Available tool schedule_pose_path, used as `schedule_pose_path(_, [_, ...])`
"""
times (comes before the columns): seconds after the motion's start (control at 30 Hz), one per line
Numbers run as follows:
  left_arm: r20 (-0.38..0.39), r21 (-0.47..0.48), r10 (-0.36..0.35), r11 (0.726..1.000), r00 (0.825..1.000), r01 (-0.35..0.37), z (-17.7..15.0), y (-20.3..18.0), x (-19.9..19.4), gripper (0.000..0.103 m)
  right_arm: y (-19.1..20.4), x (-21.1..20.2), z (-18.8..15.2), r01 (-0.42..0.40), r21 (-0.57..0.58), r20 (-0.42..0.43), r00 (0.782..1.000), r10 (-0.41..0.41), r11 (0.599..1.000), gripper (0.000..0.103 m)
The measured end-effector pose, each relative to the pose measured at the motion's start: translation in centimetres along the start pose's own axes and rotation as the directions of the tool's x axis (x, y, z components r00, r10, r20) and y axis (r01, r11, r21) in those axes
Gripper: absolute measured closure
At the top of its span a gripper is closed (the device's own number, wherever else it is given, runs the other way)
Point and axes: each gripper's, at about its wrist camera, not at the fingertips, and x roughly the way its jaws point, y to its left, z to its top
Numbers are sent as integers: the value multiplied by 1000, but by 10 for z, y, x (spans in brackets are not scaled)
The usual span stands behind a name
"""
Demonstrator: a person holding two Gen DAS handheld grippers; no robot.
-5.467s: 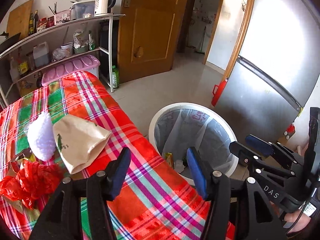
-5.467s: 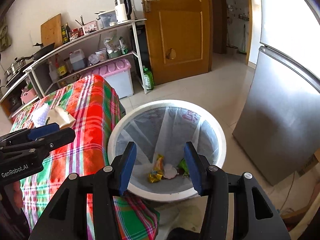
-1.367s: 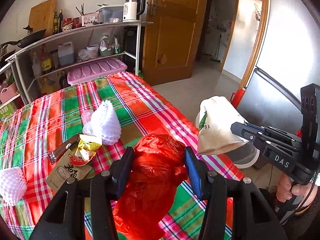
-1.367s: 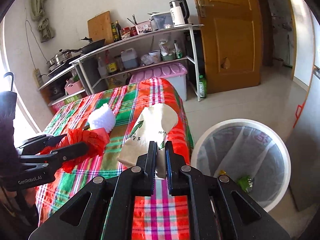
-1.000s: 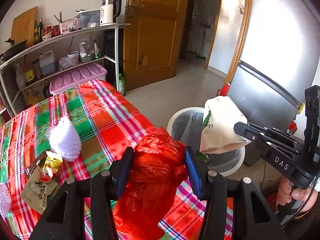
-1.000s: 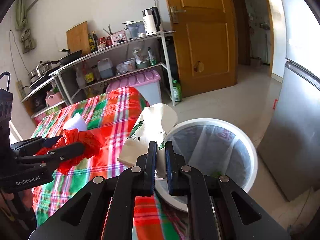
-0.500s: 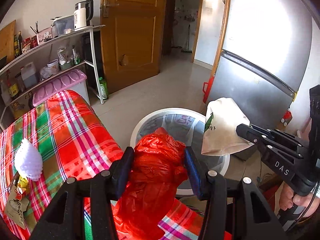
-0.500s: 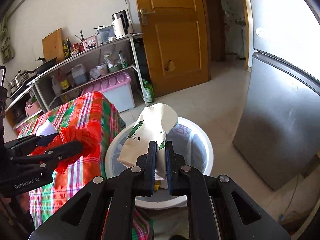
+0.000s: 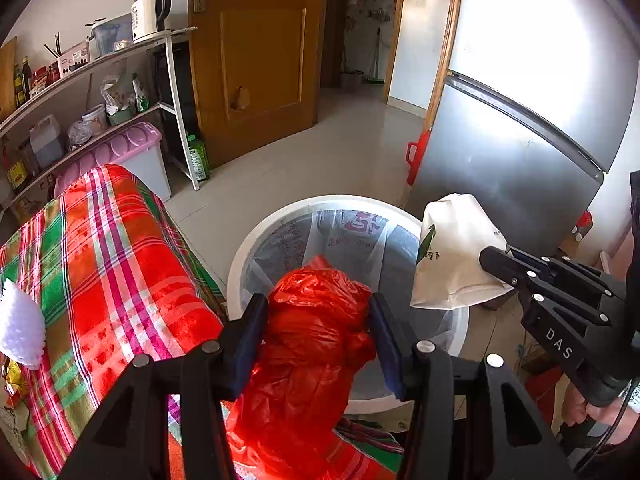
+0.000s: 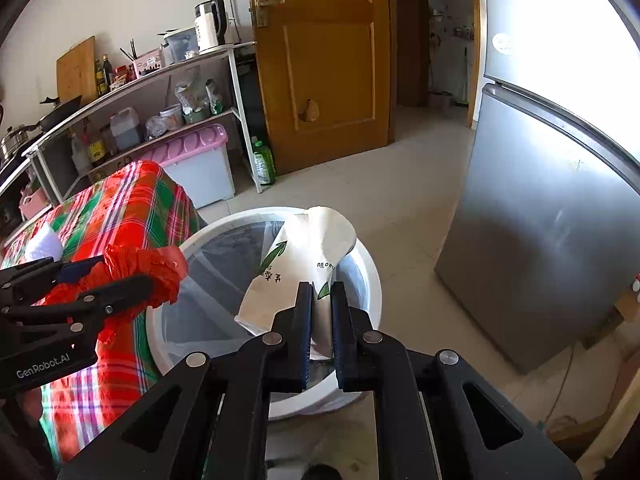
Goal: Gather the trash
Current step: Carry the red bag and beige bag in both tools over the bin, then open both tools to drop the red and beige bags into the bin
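Note:
My left gripper (image 9: 318,320) is shut on a crumpled red plastic bag (image 9: 316,344), held over the near rim of the white trash bin (image 9: 280,210). The same bag (image 10: 140,268) shows in the right wrist view at the bin's left edge, beside the table. My right gripper (image 10: 319,304) is shut on a pale paper bag (image 10: 308,256) with a green leaf print, held above the bin (image 10: 370,280). In the left wrist view that paper bag (image 9: 452,256) hangs over the bin's right rim. A clear liner lines the bin.
The table with a red and green plaid cloth (image 9: 100,248) stands left of the bin, with a white foam net (image 9: 20,324) and wrappers (image 9: 12,384) on it. A silver fridge (image 10: 552,216) stands to the right. A shelf rack (image 10: 160,100), pink-lidded box (image 10: 192,160) and wooden door (image 10: 324,60) lie behind.
Both grippers have swung away from the table with their bags and sunk a little. The red bag and the paper bag now hang over the bin instead of the cloth.

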Motion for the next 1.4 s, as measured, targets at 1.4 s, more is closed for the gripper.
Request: schedule_pose_path(1.4, [76, -66, 29, 998, 997, -24, -11, 26, -47, 29, 22, -27, -5, 11, 5, 52, 999, -11, 1000, 58])
